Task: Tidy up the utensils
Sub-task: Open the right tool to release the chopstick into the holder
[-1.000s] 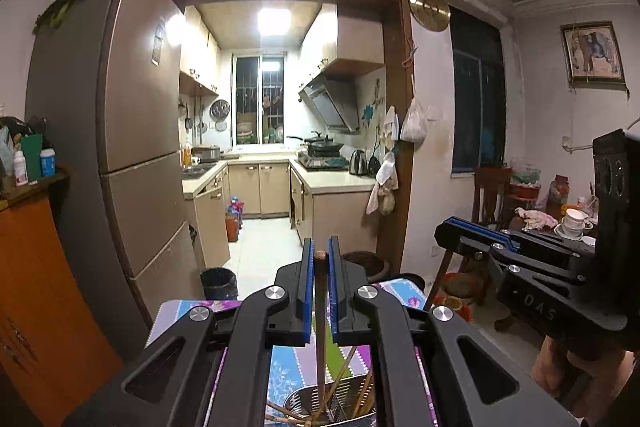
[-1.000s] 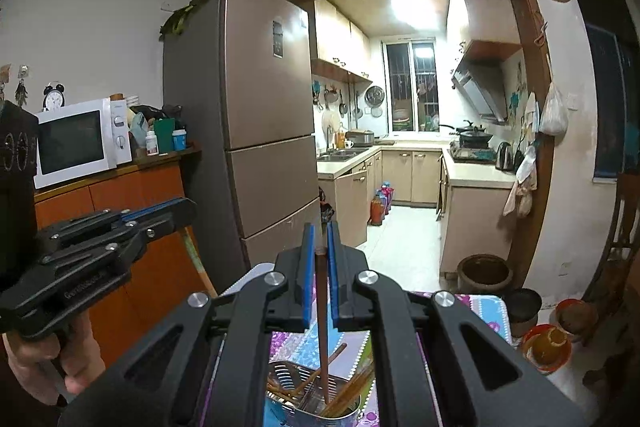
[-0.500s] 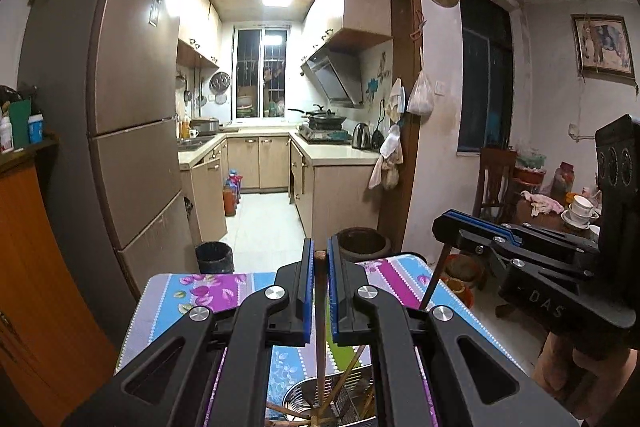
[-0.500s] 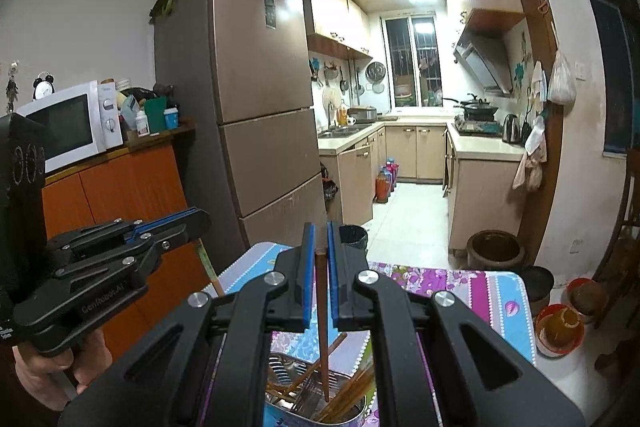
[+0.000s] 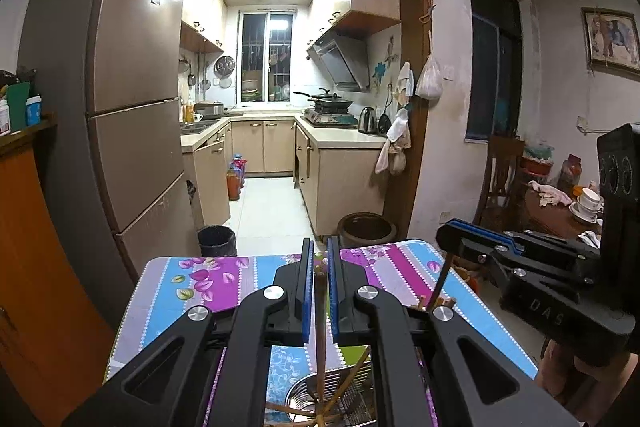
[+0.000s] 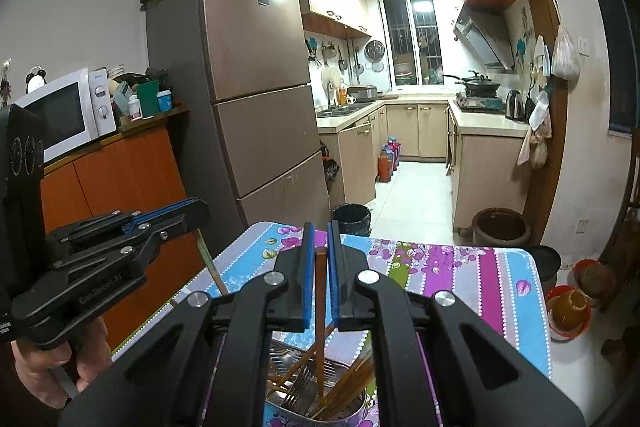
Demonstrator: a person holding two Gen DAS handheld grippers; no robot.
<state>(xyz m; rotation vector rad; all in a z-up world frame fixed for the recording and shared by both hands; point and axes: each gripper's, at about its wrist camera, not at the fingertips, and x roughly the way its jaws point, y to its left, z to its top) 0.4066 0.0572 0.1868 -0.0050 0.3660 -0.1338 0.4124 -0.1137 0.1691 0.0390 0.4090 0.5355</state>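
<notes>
I am holding my left gripper [image 5: 319, 259] above the surface [image 5: 208, 283], which is covered with a striped floral cloth. Its two blue-lined fingers [image 5: 307, 291] are standing close together with a single wooden chopstick [image 5: 320, 331] upright between them. The gap is narrow, and the pads appear to be clamped on the stick, whose top end is sitting level with the fingertips. The lower end of the chopstick is reaching down into a metal utensil holder [image 5: 344, 393] at the near edge of the surface, where several other chopsticks are leaning at angles.

I am holding my right gripper [image 6: 319, 237] in the same posture over the same container. Its fingers [image 6: 308, 279] are likewise nearly together, with a second chopstick [image 6: 320, 307] standing upright between them and its tip dipping into the utensil holder [image 6: 320, 399]. Here the holder's contents are showing more clearly: a bundle of wooden chopsticks [image 6: 352, 383] leaning toward the right wall and what looks like a metal fork [image 6: 300, 385] lying on the left.

Each gripper is appearing in the other's view: the right gripper [image 5: 452, 233] is sitting to the right of the left one, its stick slanting down toward the holder, and the left gripper [image 6: 196, 209] is sitting to the left above the surface edge. A refrigerator [image 6: 256, 99] is standing behind the surface.
</notes>
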